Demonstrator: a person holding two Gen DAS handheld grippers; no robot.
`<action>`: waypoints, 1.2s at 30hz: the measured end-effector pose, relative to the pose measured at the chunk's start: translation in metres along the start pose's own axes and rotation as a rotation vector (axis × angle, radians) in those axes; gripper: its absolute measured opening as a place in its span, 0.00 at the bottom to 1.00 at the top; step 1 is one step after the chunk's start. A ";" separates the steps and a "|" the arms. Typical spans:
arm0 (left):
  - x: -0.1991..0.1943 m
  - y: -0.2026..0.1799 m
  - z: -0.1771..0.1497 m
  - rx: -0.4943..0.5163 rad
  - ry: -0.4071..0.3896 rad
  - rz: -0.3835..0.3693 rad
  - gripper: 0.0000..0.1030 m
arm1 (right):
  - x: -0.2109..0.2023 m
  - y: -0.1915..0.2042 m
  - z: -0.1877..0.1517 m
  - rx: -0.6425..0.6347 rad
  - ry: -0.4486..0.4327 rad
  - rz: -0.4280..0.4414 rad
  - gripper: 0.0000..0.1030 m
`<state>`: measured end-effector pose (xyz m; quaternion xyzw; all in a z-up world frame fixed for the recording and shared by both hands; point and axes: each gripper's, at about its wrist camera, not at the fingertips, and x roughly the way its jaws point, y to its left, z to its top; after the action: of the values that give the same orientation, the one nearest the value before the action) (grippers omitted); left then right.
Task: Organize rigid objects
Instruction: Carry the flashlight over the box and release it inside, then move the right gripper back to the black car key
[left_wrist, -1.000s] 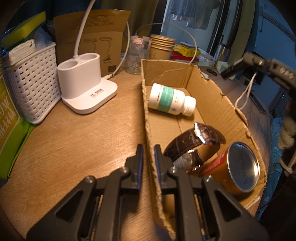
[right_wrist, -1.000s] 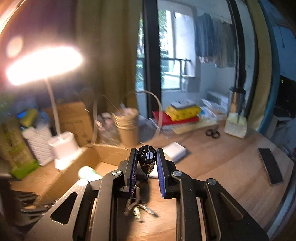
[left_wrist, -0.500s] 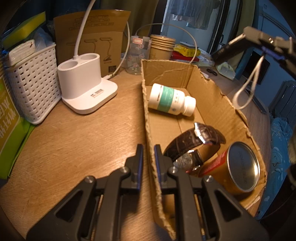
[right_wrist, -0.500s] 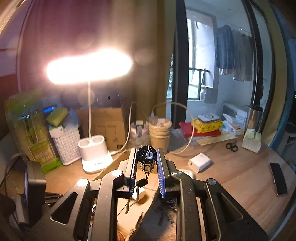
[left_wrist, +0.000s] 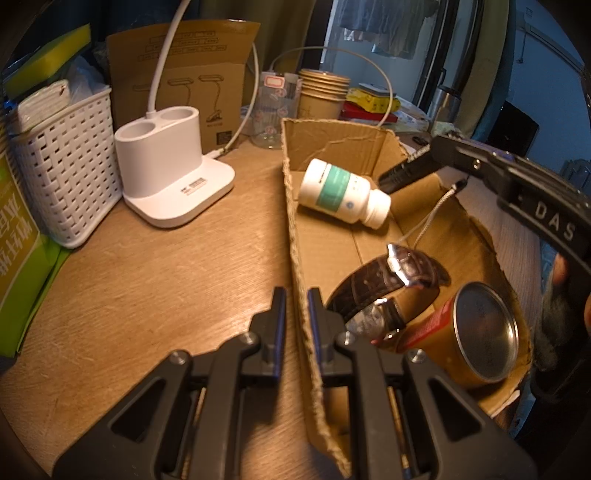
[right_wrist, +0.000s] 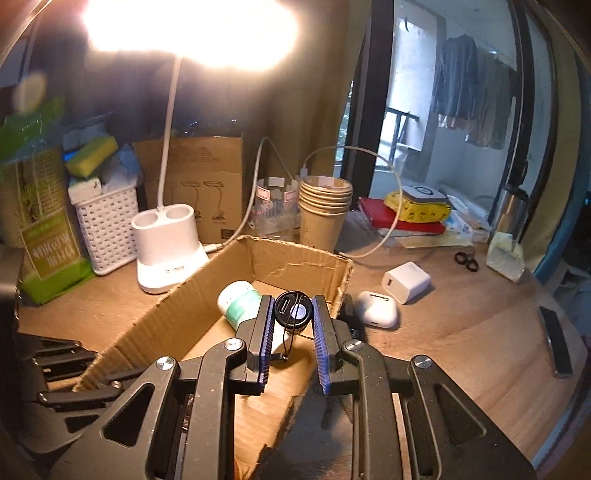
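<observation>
An open cardboard box (left_wrist: 291, 206) lies on the wooden table and holds a white pill bottle (left_wrist: 341, 192), a brown leather watch (left_wrist: 384, 280) and a gold tin can (left_wrist: 476, 332). My left gripper (left_wrist: 296, 299) is shut on the box's left wall. My right gripper (right_wrist: 291, 314) is shut on a small black flashlight (right_wrist: 291, 313) with a wrist cord and holds it over the box (right_wrist: 258, 266), above the pill bottle (right_wrist: 240, 301). The flashlight also shows in the left wrist view (left_wrist: 406, 171), tip pointing down into the box.
A white lamp base (left_wrist: 166, 173), a white basket (left_wrist: 62, 166), a brown carton (left_wrist: 177, 81) and stacked paper cups (left_wrist: 321, 92) stand behind the box. A white charger (right_wrist: 406, 282), an earbud case (right_wrist: 376, 314), scissors (right_wrist: 466, 260) and a phone (right_wrist: 556, 343) lie to the right.
My right gripper has moved left and down with the flashlight, from beside the box to over its inside. My left gripper has kept still on the box wall.
</observation>
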<state>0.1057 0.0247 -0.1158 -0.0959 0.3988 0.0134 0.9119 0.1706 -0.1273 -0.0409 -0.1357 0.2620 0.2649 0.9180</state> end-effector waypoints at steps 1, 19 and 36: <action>0.000 0.000 0.000 0.000 0.000 0.000 0.12 | -0.001 -0.001 -0.001 0.002 -0.002 -0.008 0.21; 0.000 0.000 0.000 0.001 0.000 0.000 0.12 | 0.008 0.017 -0.022 -0.099 0.076 -0.025 0.21; 0.000 -0.001 0.000 0.002 0.002 -0.001 0.12 | -0.010 0.004 -0.029 -0.025 0.095 0.092 0.24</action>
<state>0.1060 0.0240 -0.1162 -0.0954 0.3997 0.0124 0.9116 0.1494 -0.1393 -0.0600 -0.1473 0.3079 0.3034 0.8896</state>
